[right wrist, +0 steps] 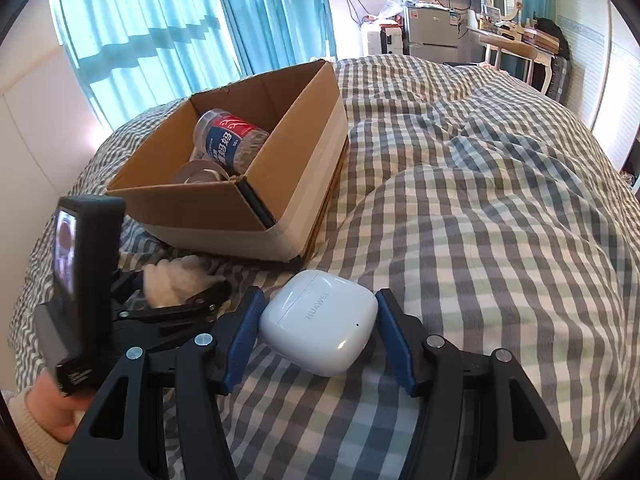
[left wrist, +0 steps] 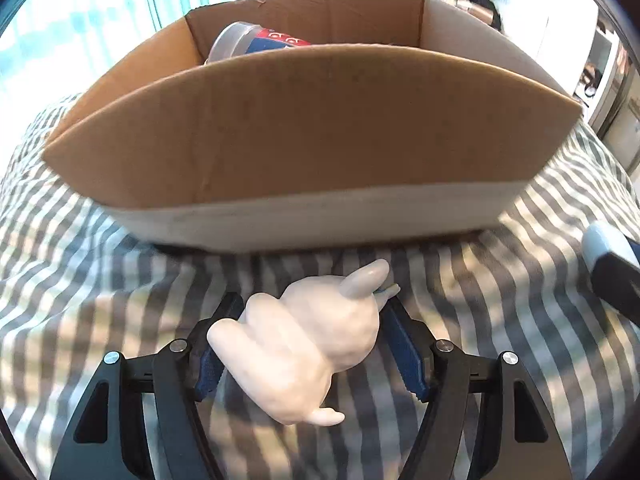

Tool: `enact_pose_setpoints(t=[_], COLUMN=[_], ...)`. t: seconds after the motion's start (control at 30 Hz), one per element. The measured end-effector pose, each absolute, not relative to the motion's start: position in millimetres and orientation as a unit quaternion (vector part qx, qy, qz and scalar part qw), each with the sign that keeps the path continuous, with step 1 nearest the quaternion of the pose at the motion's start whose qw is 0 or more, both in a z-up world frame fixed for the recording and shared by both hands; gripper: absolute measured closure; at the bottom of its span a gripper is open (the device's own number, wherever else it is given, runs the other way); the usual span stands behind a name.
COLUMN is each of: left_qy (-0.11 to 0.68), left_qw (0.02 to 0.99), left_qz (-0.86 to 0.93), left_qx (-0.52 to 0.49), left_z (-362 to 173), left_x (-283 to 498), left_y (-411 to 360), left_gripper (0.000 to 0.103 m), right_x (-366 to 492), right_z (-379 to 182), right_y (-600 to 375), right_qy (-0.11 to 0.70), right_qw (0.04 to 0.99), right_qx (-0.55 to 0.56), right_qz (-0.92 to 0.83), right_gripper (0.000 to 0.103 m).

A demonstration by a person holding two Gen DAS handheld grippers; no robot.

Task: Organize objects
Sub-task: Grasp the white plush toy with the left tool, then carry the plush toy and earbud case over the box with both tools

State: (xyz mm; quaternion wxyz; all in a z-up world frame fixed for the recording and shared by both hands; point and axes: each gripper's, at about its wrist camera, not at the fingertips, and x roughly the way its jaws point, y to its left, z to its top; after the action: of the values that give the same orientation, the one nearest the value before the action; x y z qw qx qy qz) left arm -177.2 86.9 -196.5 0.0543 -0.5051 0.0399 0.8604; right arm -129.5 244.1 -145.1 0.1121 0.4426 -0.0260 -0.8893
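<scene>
On a checked bed [right wrist: 480, 200], beside an open cardboard box [left wrist: 304, 120], two hand-held grippers each bracket a small thing. Left gripper [left wrist: 308, 344] straddles a pale figurine [left wrist: 304, 340] lying askew on the cover just in front of the box wall; its blue pads sit close on both sides, the left one seeming to touch, the right one showing a thin gap, so a firm clamp cannot be told. Right gripper [right wrist: 320, 336] frames a white earbud case [right wrist: 320, 328] that rests on the cover, with slim gaps at both pads: jaws apart, nothing held yet. Inside the box lie a jar [right wrist: 232, 144] with a red-and-blue label and what looks like a tape roll [right wrist: 200, 176].

Risks, as judged from this scene: the figurine is lumpy and rounded, with thin ears and a foot jutting out, so pads closing on a bulge may squeeze it sideways or twist it out of the grip, and a drop on the way over the tall box wall is likely if the hold is shallow. The case is smooth, glossy and curved; it could squirt forward as the pads meet it, or its lid could pop if pinched across the seam. Soft bedding gives underneath, so pressing down may snag the cover between the pads. Both grippers work close together and could collide when lifting toward the box.
</scene>
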Motion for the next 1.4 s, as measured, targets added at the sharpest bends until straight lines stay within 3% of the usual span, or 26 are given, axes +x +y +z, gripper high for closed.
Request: enact_pose_setpoints(t=[0.4, 0.97, 1.4], left_qy=[0.035, 0.023, 0.021], left_qw=[0.057, 0.055, 0.047], left_qz=[0.881, 0.925, 0.939], left_qx=[-0.468, -0.375, -0.340], left_z=[-133.3, -46.4, -5.4], left_x=[-115.5, -38.0, -54.4], left_y=[57.4, 17.9, 6.6], left_gripper=[0.031, 0.031, 0.031], right_x=[-80.9, -13.8, -27.0], right_z=[-118.9, -26.4, 3.7], right_y=[221.0, 157.8, 144.5], right_qy=[-0.003, 0.058, 0.080], right_qw=[0.099, 0.114, 0.123], right_qx=[0.424, 0.345, 0.320], right_qz=[-0.900, -0.930, -0.936], right_gripper=[0.046, 0.046, 0.046])
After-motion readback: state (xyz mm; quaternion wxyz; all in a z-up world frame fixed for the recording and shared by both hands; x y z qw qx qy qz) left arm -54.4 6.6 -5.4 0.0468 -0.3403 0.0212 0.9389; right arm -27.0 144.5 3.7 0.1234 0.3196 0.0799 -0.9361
